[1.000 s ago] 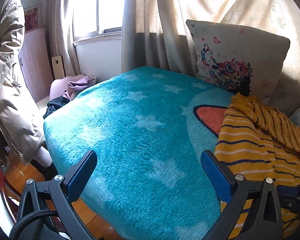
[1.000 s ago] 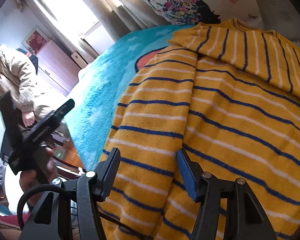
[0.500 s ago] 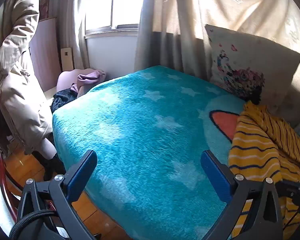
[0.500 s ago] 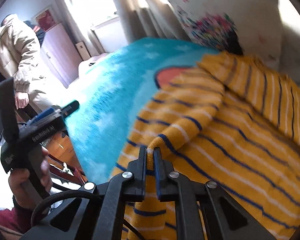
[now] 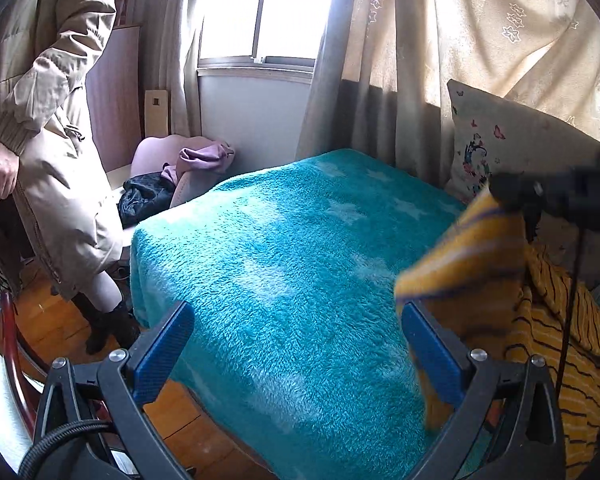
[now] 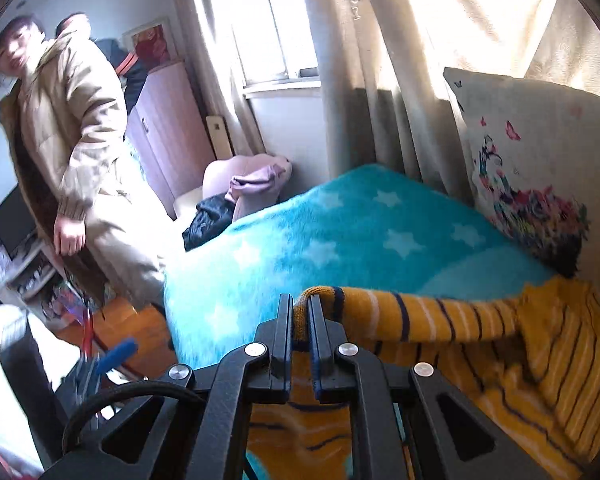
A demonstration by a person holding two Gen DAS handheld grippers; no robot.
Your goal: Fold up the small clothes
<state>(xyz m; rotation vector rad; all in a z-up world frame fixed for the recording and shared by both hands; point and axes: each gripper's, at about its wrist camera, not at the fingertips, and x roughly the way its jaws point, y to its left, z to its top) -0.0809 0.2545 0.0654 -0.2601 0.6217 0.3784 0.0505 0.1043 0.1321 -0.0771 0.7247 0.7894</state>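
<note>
A yellow sweater with dark blue and white stripes [image 6: 440, 316] lies at the right side of a bed. My right gripper [image 6: 300, 312] is shut on its edge and holds that part lifted above the turquoise blanket [image 6: 340, 232]. In the left wrist view the lifted sweater [image 5: 468, 264] hangs from the right gripper [image 5: 504, 196] at the right, close behind my left gripper's right finger. My left gripper [image 5: 296, 344] is open and empty above the blanket's [image 5: 284, 248] near edge.
A floral pillow [image 6: 528, 176] leans against the curtains at the bed's far right. A person in a beige coat [image 5: 52, 128] stands on the wooden floor left of the bed. Pink and dark clothes [image 5: 172, 176] are heaped by the window wall.
My right gripper closed on the sweater's edge and has lifted it up off the bed. My left gripper stayed open and drew back to the left.
</note>
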